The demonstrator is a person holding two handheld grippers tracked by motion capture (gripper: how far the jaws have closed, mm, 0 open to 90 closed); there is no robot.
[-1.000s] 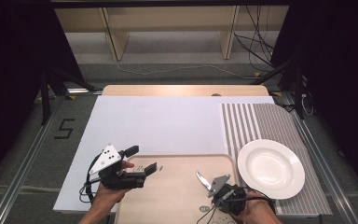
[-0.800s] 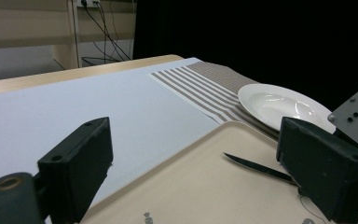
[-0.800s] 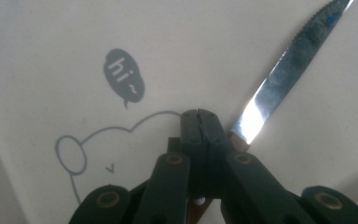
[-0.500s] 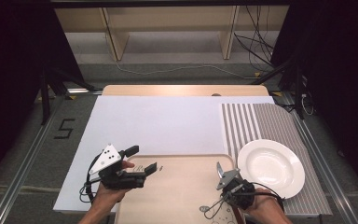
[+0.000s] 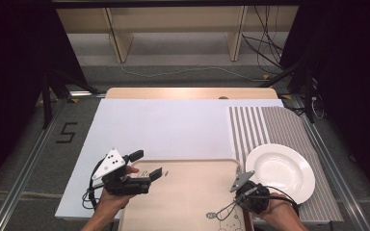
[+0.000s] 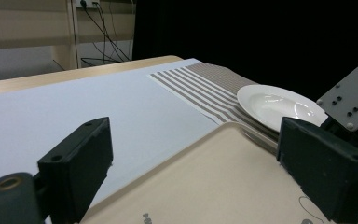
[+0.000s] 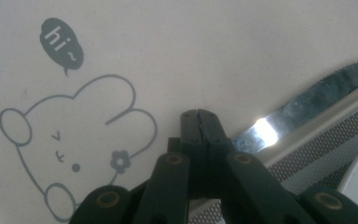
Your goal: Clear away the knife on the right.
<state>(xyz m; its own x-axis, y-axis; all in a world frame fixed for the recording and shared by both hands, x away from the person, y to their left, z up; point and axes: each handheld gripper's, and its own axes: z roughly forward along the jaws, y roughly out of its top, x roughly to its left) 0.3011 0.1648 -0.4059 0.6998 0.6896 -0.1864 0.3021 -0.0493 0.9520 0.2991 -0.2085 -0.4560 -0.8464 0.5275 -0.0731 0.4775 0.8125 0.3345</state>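
Two grippers work over one beige tray (image 5: 183, 192) at the near edge of the table. Left to right in the high view: left gripper (image 5: 149, 166) sits over the tray's left rim, jaws wide apart, nothing between them. The left gripper view confirms it: both black jaws stand far apart, with bare tray surface and white mat (image 6: 74, 107) between.

Tray contents: a printed cartoon bear (image 7: 74, 154) with a "hi~" bubble on the floor, and a table knife (image 7: 303, 109). In the right gripper view the knife blade lies along the tray's right rim, serrated edge up in that view, tip toward the upper right. Right gripper (image 7: 199, 122) has its jaws closed tight together, tips just beside the blade's near end; whether the pads pinch the knife itself cannot be told, the contact spot is hidden behind the jaws.

In the high view the right gripper (image 5: 231, 207) hangs over the tray's right front corner.

Right of the tray: white plate (image 5: 279, 171), empty, sits on the striped placemat (image 5: 265, 125), just beside the tray rim.
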